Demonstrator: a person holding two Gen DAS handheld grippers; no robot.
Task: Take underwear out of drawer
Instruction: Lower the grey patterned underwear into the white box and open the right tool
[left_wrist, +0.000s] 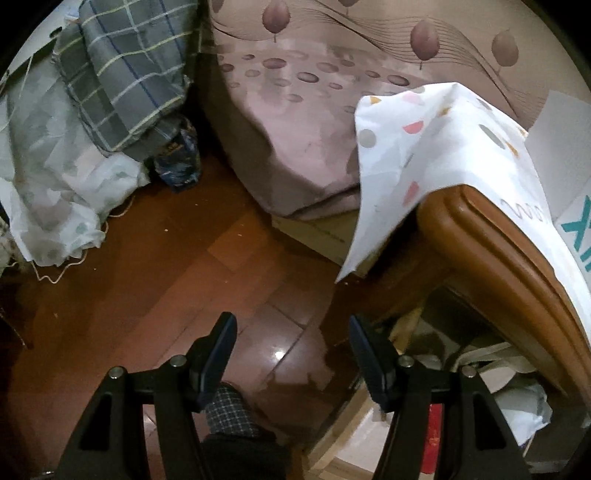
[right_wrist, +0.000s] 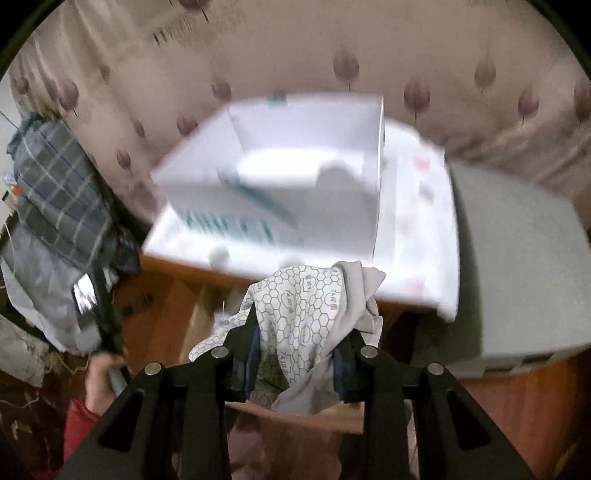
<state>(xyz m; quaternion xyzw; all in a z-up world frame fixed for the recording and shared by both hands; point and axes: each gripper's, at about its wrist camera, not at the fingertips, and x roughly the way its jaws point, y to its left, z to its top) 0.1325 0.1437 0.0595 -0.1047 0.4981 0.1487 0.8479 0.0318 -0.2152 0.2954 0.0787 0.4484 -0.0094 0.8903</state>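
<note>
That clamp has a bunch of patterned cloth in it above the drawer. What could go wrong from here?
1. The right gripper pinches only part of the grey-and-white honeycomb-print underwear; the loose folds hanging below might slip out.
2. The white cardboard box sits near the wooden cabinet's edge, so the dangling cloth could brush it.

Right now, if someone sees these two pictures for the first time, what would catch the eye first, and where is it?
First the underwear, pale grey with a honeycomb print, bunched between the fingers of the right gripper in the middle of the right wrist view. Behind it a white cardboard box sits on the cloth-covered wooden cabinet. In the left wrist view the left gripper hangs open and empty over the dark red wooden floor.
</note>
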